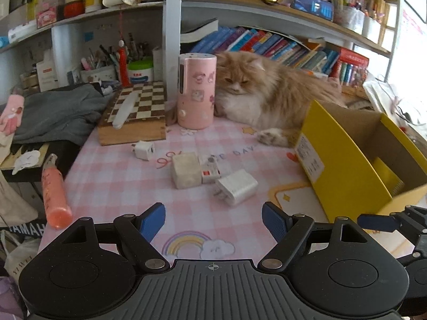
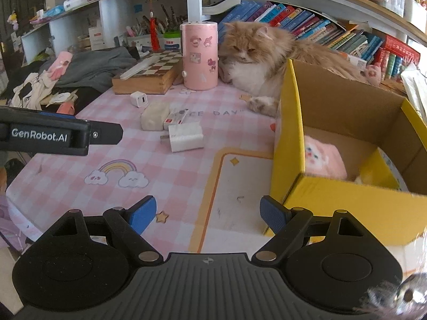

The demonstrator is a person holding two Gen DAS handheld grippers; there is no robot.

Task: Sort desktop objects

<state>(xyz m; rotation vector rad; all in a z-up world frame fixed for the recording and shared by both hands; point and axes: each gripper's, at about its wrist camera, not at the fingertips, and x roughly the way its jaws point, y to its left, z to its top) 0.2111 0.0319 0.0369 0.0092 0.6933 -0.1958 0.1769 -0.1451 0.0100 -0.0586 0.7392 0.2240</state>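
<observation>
Several white chargers lie on the pink checked mat: a big plug adapter [image 1: 236, 186] [image 2: 186, 136], a cube block [image 1: 186, 170] [image 2: 154, 116], a small red-labelled one [image 1: 210, 170] [image 2: 174, 120] and a small USB plug [image 1: 144, 150] [image 2: 139, 98]. A yellow cardboard box [image 1: 344, 170] [image 2: 288, 122] stands at the right with a pink plush [image 2: 324, 160] inside. My left gripper [image 1: 213, 220] is open and empty, just short of the big adapter. My right gripper [image 2: 208, 213] is open and empty over the mat, left of the box's front corner.
A ginger cat [image 1: 267, 90] [image 2: 256, 53] lies at the back beside a pink cylinder [image 1: 197, 90] [image 2: 200, 56]. A chess box [image 1: 136, 114] [image 2: 149, 72], grey cloth [image 1: 58, 112] and an orange tube [image 1: 54, 192] are at the left. Bookshelves stand behind.
</observation>
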